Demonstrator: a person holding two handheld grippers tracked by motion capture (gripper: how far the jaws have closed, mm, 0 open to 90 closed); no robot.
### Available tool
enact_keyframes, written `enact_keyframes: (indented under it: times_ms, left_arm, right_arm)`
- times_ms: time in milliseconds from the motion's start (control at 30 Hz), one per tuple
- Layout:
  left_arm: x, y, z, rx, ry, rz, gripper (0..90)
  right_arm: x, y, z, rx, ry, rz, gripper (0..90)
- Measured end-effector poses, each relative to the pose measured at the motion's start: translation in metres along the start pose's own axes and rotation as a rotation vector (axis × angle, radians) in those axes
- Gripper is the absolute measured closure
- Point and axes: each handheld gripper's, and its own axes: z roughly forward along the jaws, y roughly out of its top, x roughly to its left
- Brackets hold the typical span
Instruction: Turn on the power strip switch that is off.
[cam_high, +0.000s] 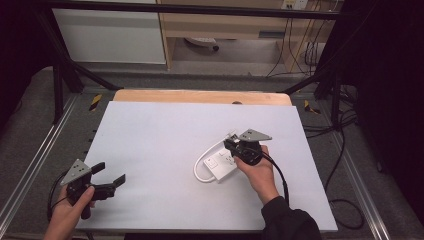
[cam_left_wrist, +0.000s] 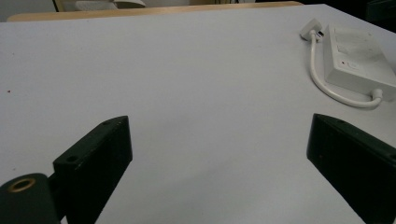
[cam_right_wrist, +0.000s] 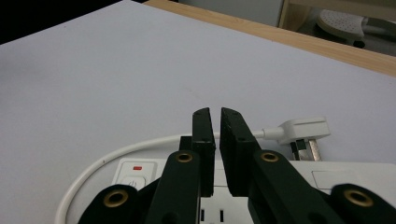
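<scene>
While the white power strip (cam_high: 223, 165) lies at four o'clock of the table (cam_high: 150, 135), its plug (cam_right_wrist: 306, 128) unplugged beside it, the right gripper (cam_high: 233, 145) hovers over it, jaws nearly closed on nothing. Likely next: opening to grasp the plug. The left gripper (cam_high: 111, 173) waits released at eight o'clock.

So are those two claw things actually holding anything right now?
No. The left gripper is wide open over bare table; the right gripper is closed on nothing, above the power strip.

High view overhead facing forward, gripper views low, sharing power strip (cam_high: 220, 165)
</scene>
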Motion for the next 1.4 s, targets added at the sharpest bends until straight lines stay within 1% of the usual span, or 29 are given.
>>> enact_keyframes:
  times_ms: [33, 133, 233, 567, 900, 933, 1400]
  left_arm:
    - [0.000, 0.000, 0.000, 0.000, -0.002, 0.002, 7.0]
    - [0.000, 0.000, 0.000, 0.000, 0.000, 0.004, 7.0]
    - [0.000, 0.000, 0.000, 0.000, 0.000, 0.001, 7.0]
    - [0.000, 0.000, 0.000, -0.003, -0.004, -0.003, 7.0]
    - [0.000, 0.000, 0.000, -0.002, -0.003, -0.006, 7.0]
    - [0.000, 0.000, 0.000, -0.002, -0.003, -0.006, 7.0]
    - [0.000, 0.000, 0.000, -0.001, -0.003, -0.005, 7.0]
  right_arm:
    - [0.000, -0.001, 0.001, 0.008, 0.001, -0.001, 85.2]
    - [0.001, -0.002, 0.003, 0.011, 0.000, 0.001, 85.5]
    - [0.001, -0.003, 0.004, 0.016, 0.005, 0.010, 86.4]
    - [0.003, -0.008, 0.011, 0.047, 0.019, 0.019, 90.0]
    - [0.004, -0.012, 0.020, 0.079, 0.033, 0.020, 90.0]
    - [0.005, -0.012, 0.020, 0.082, 0.033, 0.026, 90.0]
    - [0.006, -0.017, 0.027, 0.107, 0.032, 0.022, 90.0]
